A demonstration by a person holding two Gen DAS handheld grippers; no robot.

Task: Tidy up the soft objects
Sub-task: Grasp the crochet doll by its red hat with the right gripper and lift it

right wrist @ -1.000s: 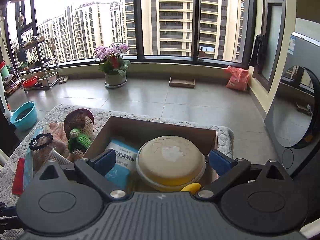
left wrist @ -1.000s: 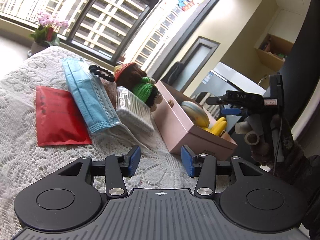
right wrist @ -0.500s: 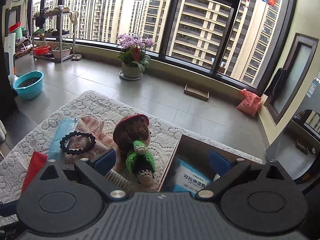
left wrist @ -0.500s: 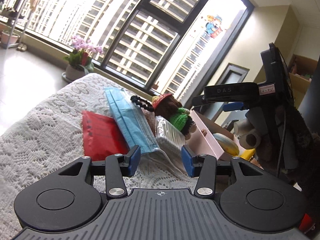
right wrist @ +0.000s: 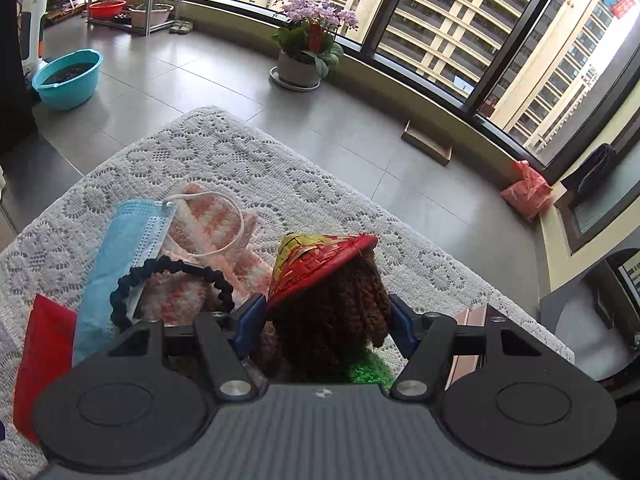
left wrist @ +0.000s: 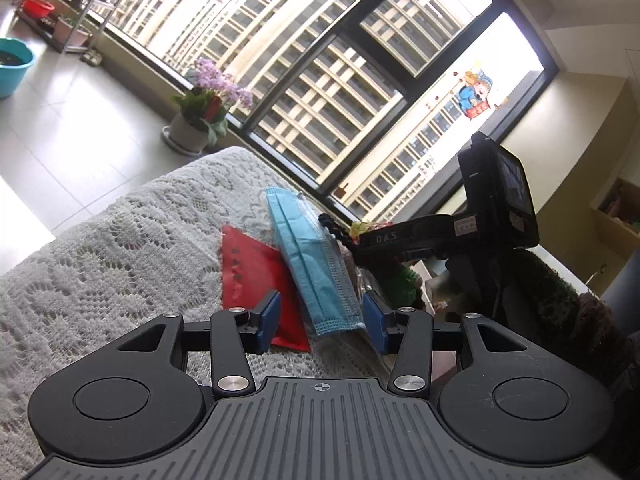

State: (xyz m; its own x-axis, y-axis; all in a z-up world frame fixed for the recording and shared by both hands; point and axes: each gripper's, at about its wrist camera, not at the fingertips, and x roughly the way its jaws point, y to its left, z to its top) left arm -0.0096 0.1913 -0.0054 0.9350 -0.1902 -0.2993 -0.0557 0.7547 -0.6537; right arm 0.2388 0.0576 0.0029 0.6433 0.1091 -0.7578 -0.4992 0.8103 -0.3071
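Lace-covered table [right wrist: 248, 168] by window: right gripper [right wrist: 326, 326] jaws just closing around crocheted doll [right wrist: 340, 312] at 12 o'clock, starting pickup; left gripper [left wrist: 322, 322] hovering half-open, holding nothing, face mask [left wrist: 312, 264] ahead.

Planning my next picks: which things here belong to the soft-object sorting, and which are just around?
Job:
brown crocheted doll in a red woven hat, between the right tool fingers
blue pleated face mask
pink-and-white knitted cloth
pink box

Just around:
potted pink orchid
teal plastic basin
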